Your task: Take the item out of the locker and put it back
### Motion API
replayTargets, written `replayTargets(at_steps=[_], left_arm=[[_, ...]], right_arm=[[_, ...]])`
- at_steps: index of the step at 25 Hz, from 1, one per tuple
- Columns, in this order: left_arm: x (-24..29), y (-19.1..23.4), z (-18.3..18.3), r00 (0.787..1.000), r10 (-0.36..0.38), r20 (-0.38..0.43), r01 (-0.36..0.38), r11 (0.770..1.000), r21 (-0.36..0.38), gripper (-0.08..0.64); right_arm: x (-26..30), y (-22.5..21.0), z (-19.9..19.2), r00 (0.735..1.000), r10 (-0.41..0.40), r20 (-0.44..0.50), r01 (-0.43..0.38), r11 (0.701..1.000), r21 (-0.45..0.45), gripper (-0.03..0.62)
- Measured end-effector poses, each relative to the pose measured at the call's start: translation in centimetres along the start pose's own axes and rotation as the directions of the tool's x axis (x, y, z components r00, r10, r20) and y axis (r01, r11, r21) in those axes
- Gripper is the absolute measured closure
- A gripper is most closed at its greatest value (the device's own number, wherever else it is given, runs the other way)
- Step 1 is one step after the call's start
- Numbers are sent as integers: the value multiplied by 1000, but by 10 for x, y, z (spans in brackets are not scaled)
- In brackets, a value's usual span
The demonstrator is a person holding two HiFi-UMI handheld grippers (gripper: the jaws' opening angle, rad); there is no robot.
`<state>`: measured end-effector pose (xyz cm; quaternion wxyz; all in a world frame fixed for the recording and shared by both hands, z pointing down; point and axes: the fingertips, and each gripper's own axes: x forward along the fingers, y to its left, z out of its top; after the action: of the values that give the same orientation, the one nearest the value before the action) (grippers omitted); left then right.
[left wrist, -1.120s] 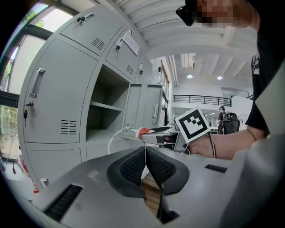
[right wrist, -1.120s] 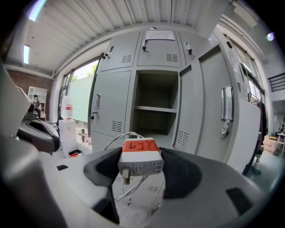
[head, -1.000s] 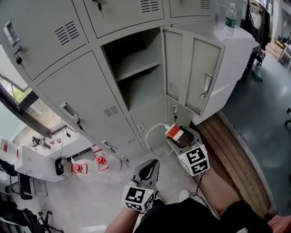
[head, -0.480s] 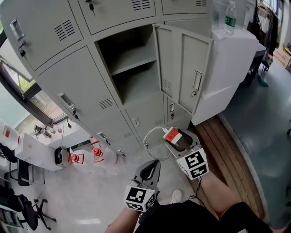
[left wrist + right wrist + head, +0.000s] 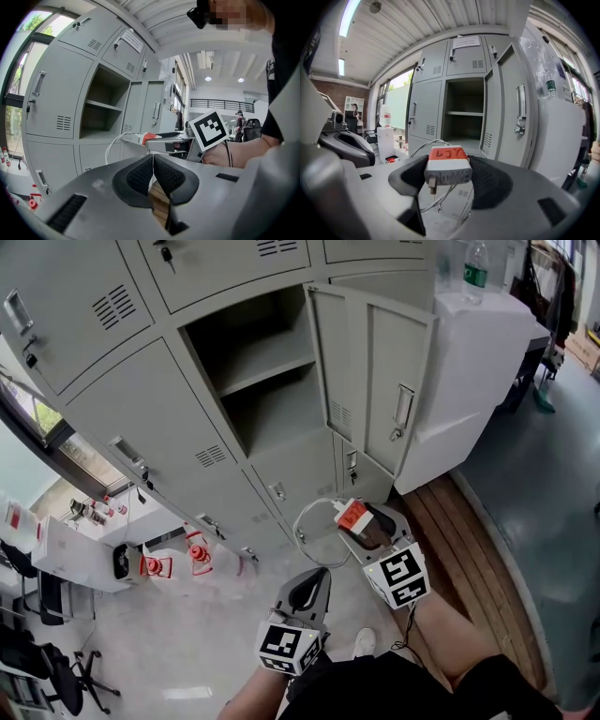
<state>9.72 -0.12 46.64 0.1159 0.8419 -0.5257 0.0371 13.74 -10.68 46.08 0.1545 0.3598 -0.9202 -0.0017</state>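
Closest in, the left gripper (image 5: 153, 164) rides low with its dark ribbed fingers (image 5: 136, 177) pressed together on nothing, idle I'd guess, kept out of the way while the other hand works. Just beyond it and to the right, the right gripper (image 5: 447, 172) has its fingers (image 5: 492, 180) spread wide yet clamped on the flanks of the white plug-in charger block with an orange-red label (image 5: 446, 169). Its thin white cable (image 5: 309, 519) loops free beside it. Gripped level by its sides like that, the block looks ready to slide flat onto a shelf. So the item is out of the locker, in the air in front of it. Farther off, the grey metal locker's open compartment (image 5: 258, 381) shows nothing inside, its door (image 5: 375, 381) swung out to the right. Against a second ago, that compartment sits higher and further left in the head view, and the grip looks unchanged
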Motion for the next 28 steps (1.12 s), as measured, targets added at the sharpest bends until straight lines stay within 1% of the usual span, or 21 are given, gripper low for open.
replayTargets(at_steps=[5,11,18,28], left_arm=[[3,19,3,1000,-6,-9,6,1000,0,543],[0,54,11,1000,-9,-9,10,1000,5,543],[-10,95,25,1000,-20,2,20,1000,14,543],[-31,156,41,998,-51,28,50,998,36,543]], right_arm=[[17,-3,5,1000,-15,-1,15,1000,16,267],[45,-1,16,999,-40,-4,40,999,35,267],[78,6,40,997,-75,9,75,996,41,267],[119,19,78,988,-149,34,148,989,28,267]])
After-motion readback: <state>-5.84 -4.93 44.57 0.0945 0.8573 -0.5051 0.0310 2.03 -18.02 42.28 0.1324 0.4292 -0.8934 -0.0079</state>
